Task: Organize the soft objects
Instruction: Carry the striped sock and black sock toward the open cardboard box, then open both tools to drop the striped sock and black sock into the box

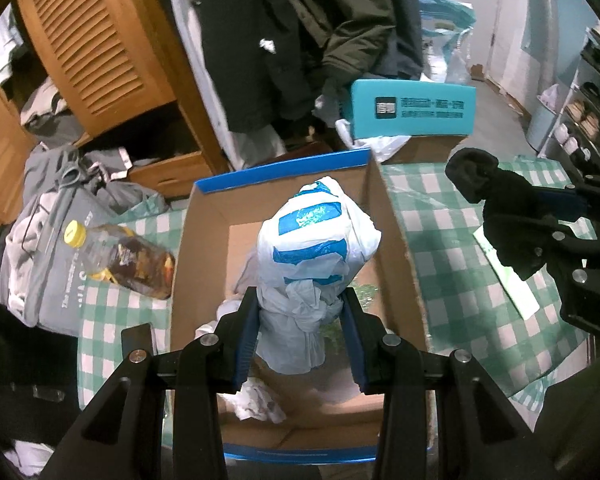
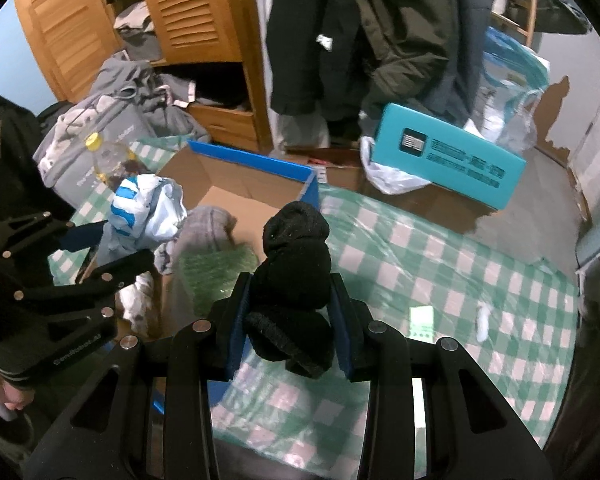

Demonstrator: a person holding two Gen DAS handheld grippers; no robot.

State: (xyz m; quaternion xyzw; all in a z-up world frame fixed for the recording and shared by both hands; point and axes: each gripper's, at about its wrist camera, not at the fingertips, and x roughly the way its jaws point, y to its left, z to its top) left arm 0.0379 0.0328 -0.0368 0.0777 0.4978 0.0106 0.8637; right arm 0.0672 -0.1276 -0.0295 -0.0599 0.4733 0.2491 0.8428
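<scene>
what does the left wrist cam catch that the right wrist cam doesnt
Only the left wrist view shows the box floor nearest the camera, with a crumpled white cloth, and the full label of the bottle.

Only the right wrist view shows a grey knit item and green bubble wrap inside the cardboard box.

Both show the left tool shut on the white-and-blue plastic bag, and the right tool shut on the black sock bundle.

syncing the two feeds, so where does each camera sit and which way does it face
Left wrist: sits on the left tool, facing forward and down into the cardboard box; its fingers clamp a knotted plastic bag; the right tool shows at right.
Right wrist: sits on the right tool, facing the checked cloth; its fingers clamp a black sock bundle; the left tool shows at left.
Shared: box, bag, sock bundle, teal box.
</scene>
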